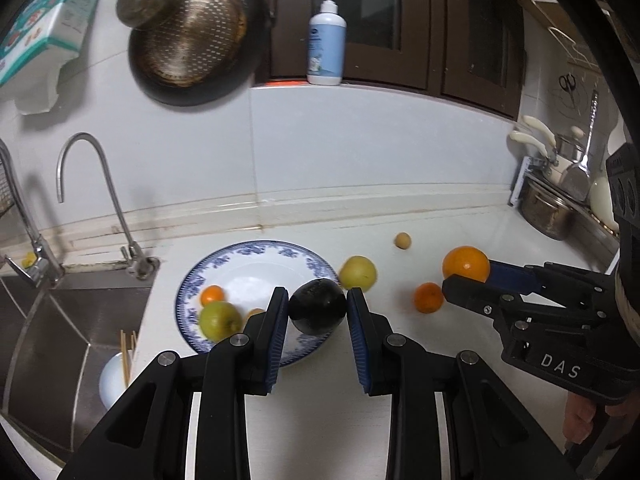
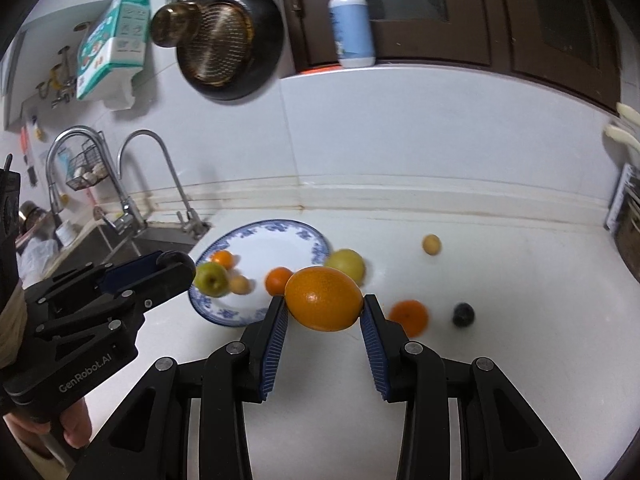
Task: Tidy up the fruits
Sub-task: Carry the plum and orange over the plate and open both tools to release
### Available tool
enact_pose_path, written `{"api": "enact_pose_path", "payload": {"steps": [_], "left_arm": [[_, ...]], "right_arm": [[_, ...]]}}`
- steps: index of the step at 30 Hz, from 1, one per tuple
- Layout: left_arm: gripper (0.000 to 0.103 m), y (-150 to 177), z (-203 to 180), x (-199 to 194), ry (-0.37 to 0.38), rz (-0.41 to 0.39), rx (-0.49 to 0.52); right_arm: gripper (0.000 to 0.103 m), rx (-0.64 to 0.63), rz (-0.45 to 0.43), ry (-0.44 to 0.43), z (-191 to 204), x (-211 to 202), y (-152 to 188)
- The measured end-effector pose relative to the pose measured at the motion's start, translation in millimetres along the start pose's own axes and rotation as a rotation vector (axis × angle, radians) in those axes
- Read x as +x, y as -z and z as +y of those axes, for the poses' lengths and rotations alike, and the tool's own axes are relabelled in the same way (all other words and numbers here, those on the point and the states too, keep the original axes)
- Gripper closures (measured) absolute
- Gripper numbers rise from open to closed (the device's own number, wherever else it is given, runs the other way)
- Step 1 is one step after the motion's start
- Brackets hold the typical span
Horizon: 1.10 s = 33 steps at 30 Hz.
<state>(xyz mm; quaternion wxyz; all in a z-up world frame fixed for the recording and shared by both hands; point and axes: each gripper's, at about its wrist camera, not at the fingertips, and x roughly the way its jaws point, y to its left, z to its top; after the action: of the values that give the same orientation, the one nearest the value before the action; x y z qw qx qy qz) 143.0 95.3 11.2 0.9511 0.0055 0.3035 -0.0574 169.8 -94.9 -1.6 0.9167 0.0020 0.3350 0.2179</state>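
A: What do the grippers hold?

B: The left gripper (image 1: 317, 312) is clamped on a dark plum (image 1: 317, 306), both blue pads pressed to its sides, the narrowest grip it takes. The right gripper (image 2: 324, 312) grips a big orange (image 2: 325, 298) between its fingertips, jaws only a little way open, and the fruit fills the gap.

A: And the plate?

B: Seen from the left wrist, the plate (image 1: 256, 264) lies just past and left of the left fingers, under the plum. On it sit a green apple (image 1: 219, 320), a small tangerine (image 1: 212, 295) and a pale little fruit partly behind the left finger.

A: What lies loose on the counter?

B: Beyond the right finger of the left gripper, a yellow apple (image 1: 358, 273) just beside the plate rim; a second tangerine (image 1: 429, 298) between the two grippers; a small tan fruit (image 1: 402, 240) well behind. From the right wrist, another dark plum (image 2: 464, 314) rests right of the fingers.

A: The surroundings?

B: A sink (image 1: 72, 320) and tap (image 1: 96, 184) left of the plate; a pan (image 1: 196, 40) hangs on the wall.
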Motion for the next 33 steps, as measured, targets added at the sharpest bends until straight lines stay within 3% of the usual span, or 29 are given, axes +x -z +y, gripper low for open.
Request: {"api": "enact_pose_path", "payload": {"steps": [21,33], "left_arm": [[0.073,-17.9,65.8,31.8,-0.063,0.035,-0.025],[0.073,-27.0,98.3,84.8,-0.058,0.141,-0.041]], "right_arm": [[0.064,-0.069,0.056,-0.09,49.2,66.8,-47.7],[0.064,-0.107,0.161,-0.096,58.6,127.2,-60.4]]}}
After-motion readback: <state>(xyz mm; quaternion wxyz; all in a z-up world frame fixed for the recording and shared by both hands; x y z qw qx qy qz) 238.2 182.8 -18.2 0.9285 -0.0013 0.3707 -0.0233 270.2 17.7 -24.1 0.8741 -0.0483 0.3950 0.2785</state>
